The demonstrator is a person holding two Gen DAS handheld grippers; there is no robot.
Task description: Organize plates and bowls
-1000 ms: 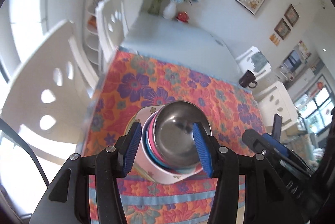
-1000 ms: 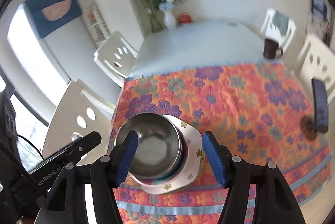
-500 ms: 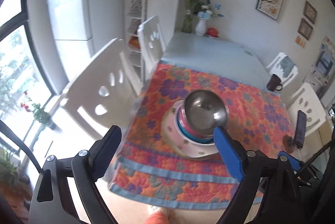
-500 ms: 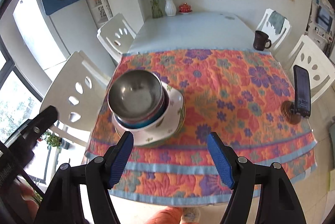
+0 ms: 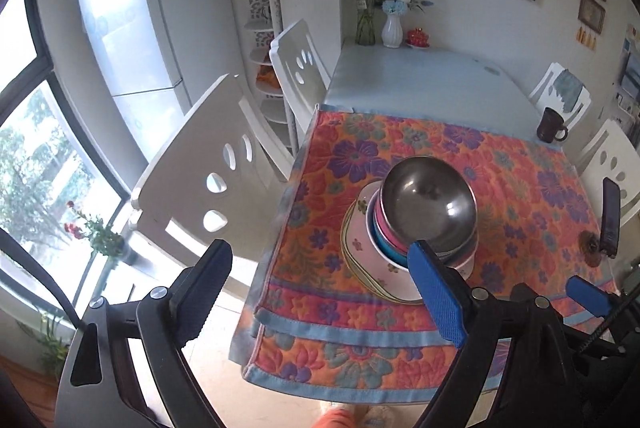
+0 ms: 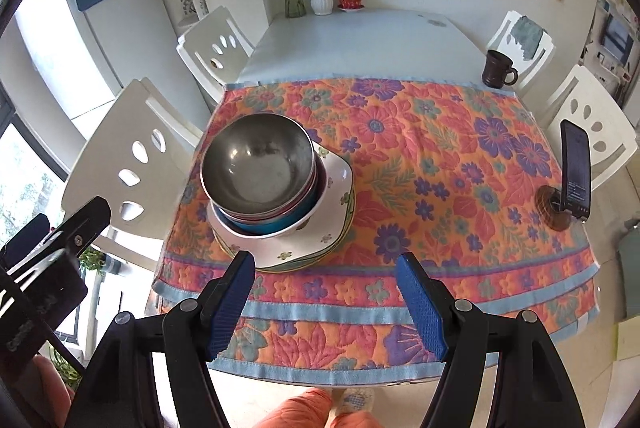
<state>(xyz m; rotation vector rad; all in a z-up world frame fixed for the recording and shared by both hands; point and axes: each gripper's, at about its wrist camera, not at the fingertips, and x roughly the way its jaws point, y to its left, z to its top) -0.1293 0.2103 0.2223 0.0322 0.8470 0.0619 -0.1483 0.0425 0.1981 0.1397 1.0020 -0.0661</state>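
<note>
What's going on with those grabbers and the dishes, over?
Left gripper open, just widened, empty. Right gripper open, empty. Steel bowl tops stack on floral plate. Nothing in the way.

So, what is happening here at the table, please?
A person holds two grippers above a floral cloth. The steel bowl sits nested on coloured bowls atop flowered plates. The left gripper, whose jaws have just been opening, and the right gripper are both open, empty and clear of the stack. The stacking looks finished.

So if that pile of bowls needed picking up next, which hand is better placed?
Probably the right gripper: the bowl stack sits just ahead of its open jaws. The left gripper's open jaws point mostly past the table edge.
</note>
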